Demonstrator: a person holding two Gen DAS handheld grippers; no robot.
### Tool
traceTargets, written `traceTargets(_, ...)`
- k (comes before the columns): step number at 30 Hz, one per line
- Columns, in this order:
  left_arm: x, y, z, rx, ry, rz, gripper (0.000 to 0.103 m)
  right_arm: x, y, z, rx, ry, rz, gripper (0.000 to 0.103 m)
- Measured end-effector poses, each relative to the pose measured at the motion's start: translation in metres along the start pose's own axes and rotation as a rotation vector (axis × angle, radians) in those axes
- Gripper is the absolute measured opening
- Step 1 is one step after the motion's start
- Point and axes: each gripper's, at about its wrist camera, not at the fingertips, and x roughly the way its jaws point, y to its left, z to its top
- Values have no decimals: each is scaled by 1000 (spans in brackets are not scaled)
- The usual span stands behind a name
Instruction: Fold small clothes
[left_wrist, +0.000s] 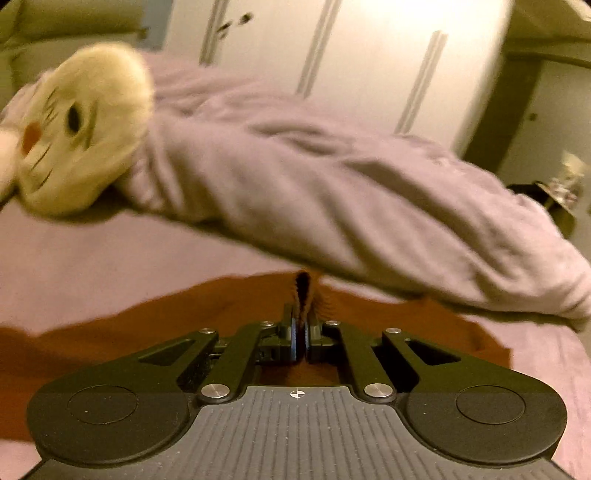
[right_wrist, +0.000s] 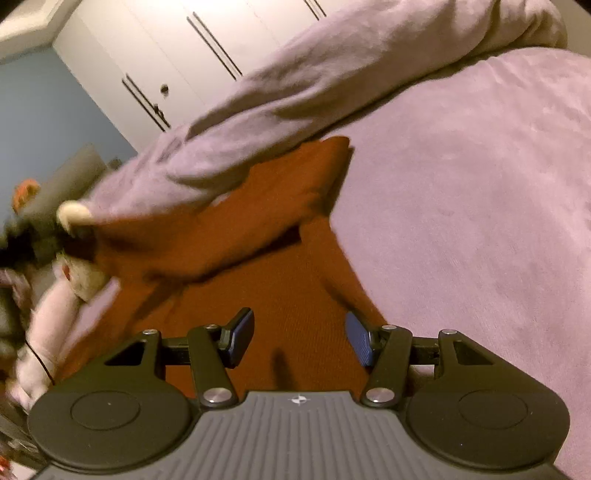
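A rust-orange knit garment (left_wrist: 147, 332) lies on the lilac bedspread (left_wrist: 110, 258). My left gripper (left_wrist: 302, 306) is shut on it, with a pinched ridge of the fabric sticking up between the fingertips. In the right wrist view one part of the garment (right_wrist: 295, 295) lies flat, while a flap (right_wrist: 229, 221) is raised and pulled toward the left, where a dark blurred shape (right_wrist: 26, 247) meets it. My right gripper (right_wrist: 299, 336) hovers just over the flat part. It is open, its blue pads (right_wrist: 360, 339) are wide apart, and nothing is between them.
A crumpled lilac blanket (left_wrist: 332, 177) lies across the bed just beyond the garment, also in the right wrist view (right_wrist: 295, 74). A white plush toy (left_wrist: 85, 129) rests at its left end. White wardrobe doors (right_wrist: 166, 48) stand behind the bed.
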Motion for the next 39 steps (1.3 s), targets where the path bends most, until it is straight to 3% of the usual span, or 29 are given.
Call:
traceTargets(6, 17, 26, -26, -62, 73, 7, 6, 29, 18, 25, 89, -7, 92, 55)
traceTargets(11, 24, 39, -41, -62, 125, 6, 6, 79, 11, 44, 269, 15, 86, 53)
traceTargets(14, 28, 46, -42, -104, 146, -9, 6, 97, 0, 50, 355, -10, 23, 38)
traceTargets(15, 29, 47, -41, -120, 150, -18, 6, 102, -3, 52, 375, -11, 7, 26)
traceTargets(16, 30, 48, -40, -132, 152, -27, 6, 105, -5, 54, 373, -13, -10, 12)
traceTargets(18, 32, 48, -35, -160, 159, -47, 6, 106, -6, 57, 310, -30, -53, 7)
traceTargets(22, 40, 44, -28, -199, 165, -87, 6, 92, -7, 60, 184, -119, -138, 6)
traceTargets(25, 53, 34, -33, -94, 184, -13, 7, 92, -19, 59, 189, -119, -151, 3)
traceTargets(27, 61, 33, -41, -60, 206, 28, 9, 95, -9, 55, 57, -114, -185, 3)
traceTargets(28, 63, 33, -46, -52, 215, 56, 19, 96, -2, 53, -5, -115, -203, 4)
traceTargets(31, 53, 40, -52, -55, 191, 67, 33, 95, 8, 50, -99, -99, -234, 5)
traceTargets(32, 46, 43, -53, -60, 179, 58, 52, 95, 11, 50, -120, -93, -240, 6)
traceTargets(34, 27, 52, -56, -65, 140, 59, 73, 90, 18, 48, -178, -83, -259, 9)
traceTargets(37, -2, 73, -65, -102, 102, 78, 86, 89, 28, 38, -301, -64, -312, 9)
traceTargets(39, -25, 98, -74, -182, 77, 98, 86, 90, 31, 35, -346, -61, -332, 9)
